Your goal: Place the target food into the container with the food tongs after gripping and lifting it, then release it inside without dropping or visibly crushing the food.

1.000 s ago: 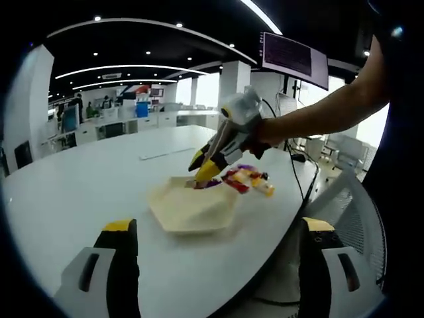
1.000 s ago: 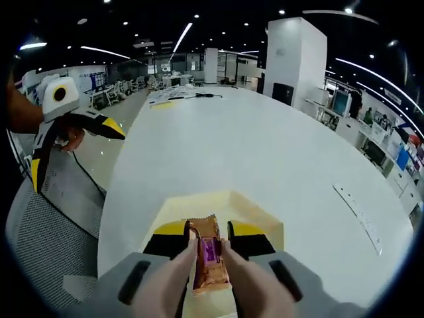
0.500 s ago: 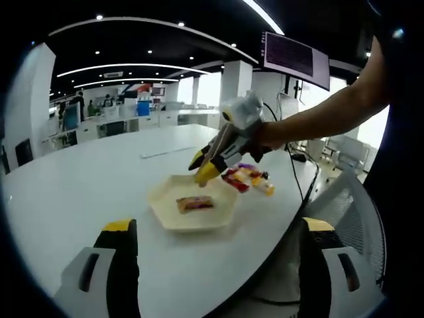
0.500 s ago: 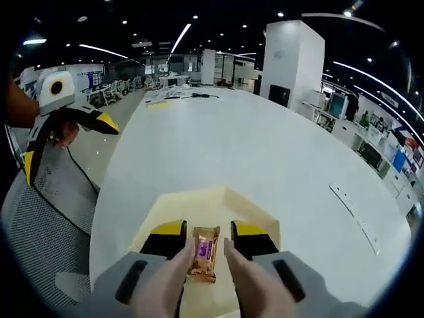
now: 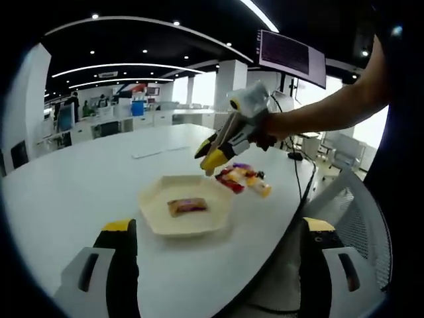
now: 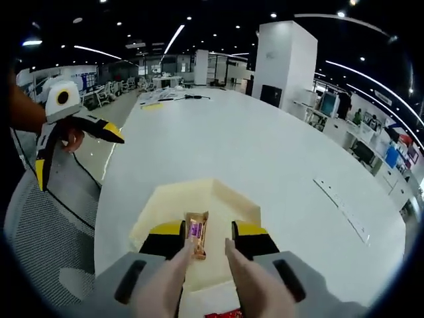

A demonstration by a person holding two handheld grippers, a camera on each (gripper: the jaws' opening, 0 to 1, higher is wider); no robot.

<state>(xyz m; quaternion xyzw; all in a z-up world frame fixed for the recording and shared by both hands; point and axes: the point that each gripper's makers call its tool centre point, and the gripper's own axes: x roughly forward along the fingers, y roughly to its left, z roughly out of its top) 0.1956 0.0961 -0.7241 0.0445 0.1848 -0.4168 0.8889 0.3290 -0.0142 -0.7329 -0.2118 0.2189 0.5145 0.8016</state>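
Red packet cut off by lower edge.

Nothing is reading clearly: print on the snack wrapper and the screen at one o'clock is blurring.

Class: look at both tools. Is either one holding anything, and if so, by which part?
Neither. Both tools, right and left, are open and empty; the snack bar lies loose in the tray.

Mesh chair by white table; snack packets nr edge; wall monitor.
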